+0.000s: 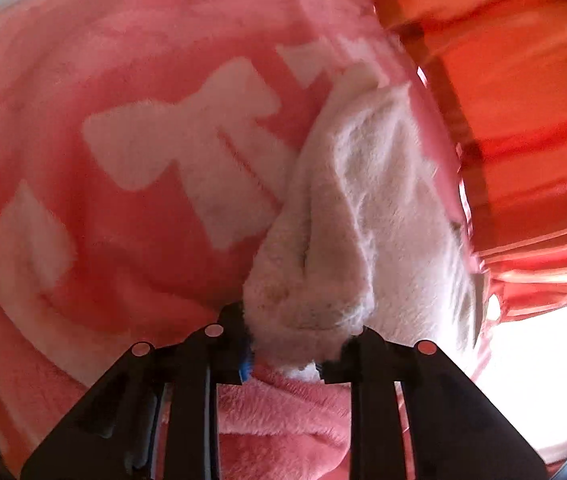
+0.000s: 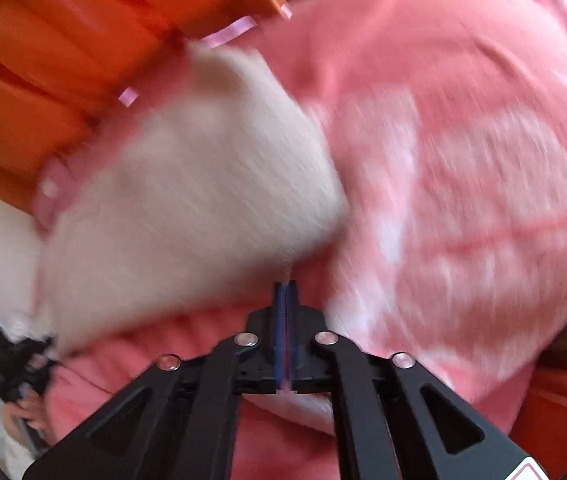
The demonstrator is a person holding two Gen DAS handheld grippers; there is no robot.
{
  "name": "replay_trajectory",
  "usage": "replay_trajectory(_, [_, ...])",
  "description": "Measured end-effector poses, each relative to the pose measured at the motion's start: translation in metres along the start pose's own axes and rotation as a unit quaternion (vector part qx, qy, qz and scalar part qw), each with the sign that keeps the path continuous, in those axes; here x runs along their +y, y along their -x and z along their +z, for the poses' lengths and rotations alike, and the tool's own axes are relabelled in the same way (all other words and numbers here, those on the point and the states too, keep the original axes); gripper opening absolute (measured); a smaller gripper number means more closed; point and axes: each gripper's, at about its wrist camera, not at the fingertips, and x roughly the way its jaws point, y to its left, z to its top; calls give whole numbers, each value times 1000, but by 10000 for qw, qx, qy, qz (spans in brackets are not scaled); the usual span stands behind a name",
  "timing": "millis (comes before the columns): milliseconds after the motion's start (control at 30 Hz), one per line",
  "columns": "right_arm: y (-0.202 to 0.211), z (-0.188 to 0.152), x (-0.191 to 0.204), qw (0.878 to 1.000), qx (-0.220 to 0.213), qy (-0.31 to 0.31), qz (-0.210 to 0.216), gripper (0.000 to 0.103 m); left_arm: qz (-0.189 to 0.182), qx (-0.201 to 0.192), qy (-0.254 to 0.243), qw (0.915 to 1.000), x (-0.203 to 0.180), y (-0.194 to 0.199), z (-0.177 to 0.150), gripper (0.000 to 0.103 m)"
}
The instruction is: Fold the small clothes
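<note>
garment: a fluffy pink garment with big white letters across it; it fills most of both wrist views and is spread out under both tools
white part: a white fleecy part of the same garment, bunched into a thick fold, lying on the pink cloth next to the orange surface
left hand-held gripper: narrowed to a small gap and clamped on the near end of the white fleecy part; a black finger presses into the fluff on each side, and a tuft of white sticks out below between them
right hand-held gripper: fully closed, its two blue pads pressed flat together; a thin edge of cloth seems pinched at the tips where the white fleece meets the pink, but the view is blurred and the edge is small, so i cannot tell for sure
left tool seen from the right: a black shape at the lower left edge of the right wrist view, at the end of the white fleece, with a person's fingers below it
orange surface: a ribbed orange surface runs along the far edge of the garment, touching or just beside it
blur: the right wrist view is smeared, so fine detail of the letters there is lost
</note>
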Motion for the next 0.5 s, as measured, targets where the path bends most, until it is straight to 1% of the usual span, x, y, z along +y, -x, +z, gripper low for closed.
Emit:
replay_trajectory(33, [7, 3, 1, 10000, -46, -9, 36, 2, 39, -37, -67, 10000, -5, 3, 2, 23])
replay_trajectory(67, [19, 9, 3, 9997, -219, 42, 25, 3, 57, -58, -117, 9999, -7, 5, 3, 24])
replay_trajectory(100, [35, 18, 8, 9986, -501, 147, -79, 6, 65, -88, -185, 9998, -10, 8, 5, 26])
replay_trajectory(133, [43, 24, 10, 9975, -655, 226, -134, 11, 95, -113, -210, 9997, -12, 10, 7, 28])
replay_trajectory(167, [54, 34, 15, 9955, -855, 343, -223, 11, 124, -129, -190, 9997, -13, 11, 8, 31])
replay_trajectory(200, [58, 42, 19, 9941, -963, 429, -244, 12, 179, -193, -147, 9995, -14, 16, 8, 32])
replay_trajectory(233, [60, 52, 23, 9931, -1028, 510, -223, 15, 205, -311, -100, 9993, -15, 24, 7, 32])
replay_trajectory(267, [59, 63, 28, 9923, -1061, 613, -197, 21, 215, -482, -134, 9985, -19, 33, 7, 32])
replay_trajectory(300, [57, 73, 31, 9916, -1072, 702, -203, 39, 217, -622, -226, 9976, -21, 41, 5, 33])
replay_trajectory(333, [52, 80, 37, 9907, -1071, 822, -196, 52, 217, -785, -346, 9961, -28, 48, 7, 38])
replay_trajectory(367, [43, 91, 47, 9889, -1070, 1006, -216, 53, 195, -904, -446, 9947, -35, 51, 10, 47])
replay_trajectory(433, [26, 101, 57, 9880, -931, 1210, -228, 57, 197, -1130, -639, 9913, -53, 55, 24, 59])
replay_trajectory(500, [-7, 123, 64, 9899, -747, 1170, -278, 59, 185, -1169, -717, 9904, -67, 48, 42, 61])
